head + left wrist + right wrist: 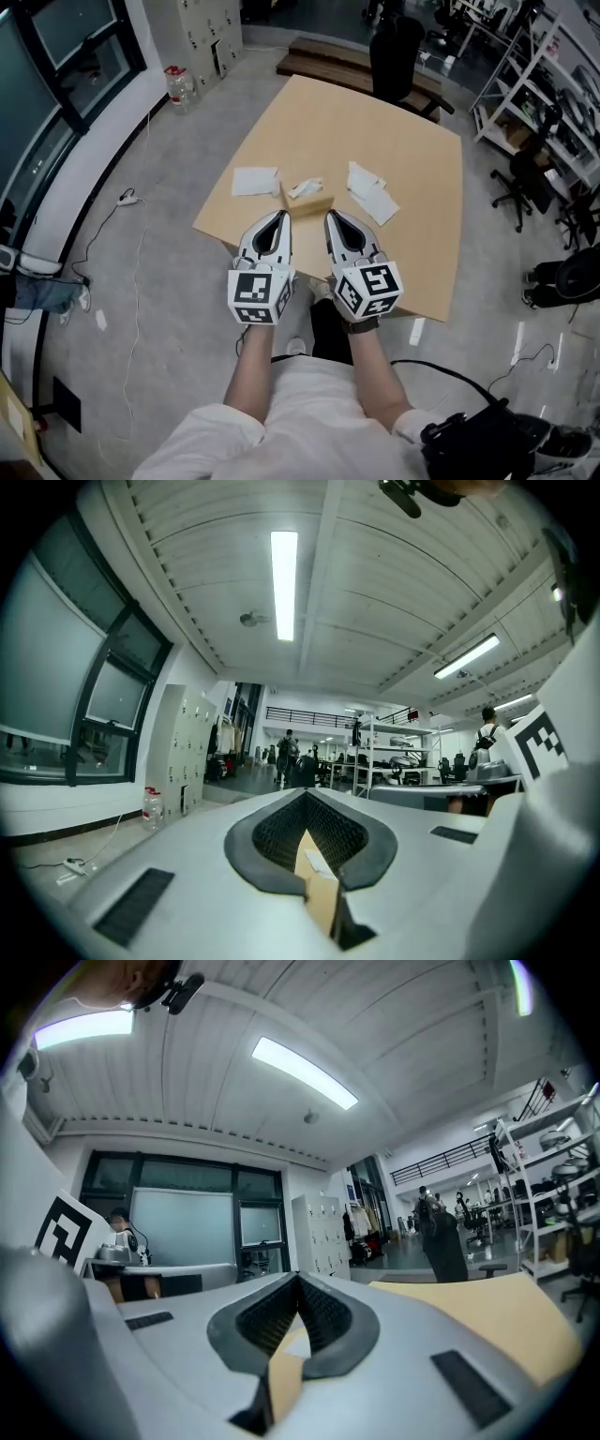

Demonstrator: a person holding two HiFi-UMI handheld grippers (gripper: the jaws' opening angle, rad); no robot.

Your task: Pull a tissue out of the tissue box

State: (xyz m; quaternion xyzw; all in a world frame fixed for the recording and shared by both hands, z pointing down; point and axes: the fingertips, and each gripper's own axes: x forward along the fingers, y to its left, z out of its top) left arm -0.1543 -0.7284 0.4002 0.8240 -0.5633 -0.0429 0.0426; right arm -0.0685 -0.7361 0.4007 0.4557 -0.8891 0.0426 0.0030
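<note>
tissue box [315, 204] near closed left gripper [281, 218], closed right gripper [330, 218].

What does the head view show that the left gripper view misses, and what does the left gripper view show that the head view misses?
Only the head view: loose white paper tissues lying flat on the light wooden table, and the person's forearms. Only the left gripper view: a long white ceiling light strip and people standing far back. Both: the brown cardboard tissue box with a white tissue sticking up, and a clear plastic water bottle on the floor.
</note>
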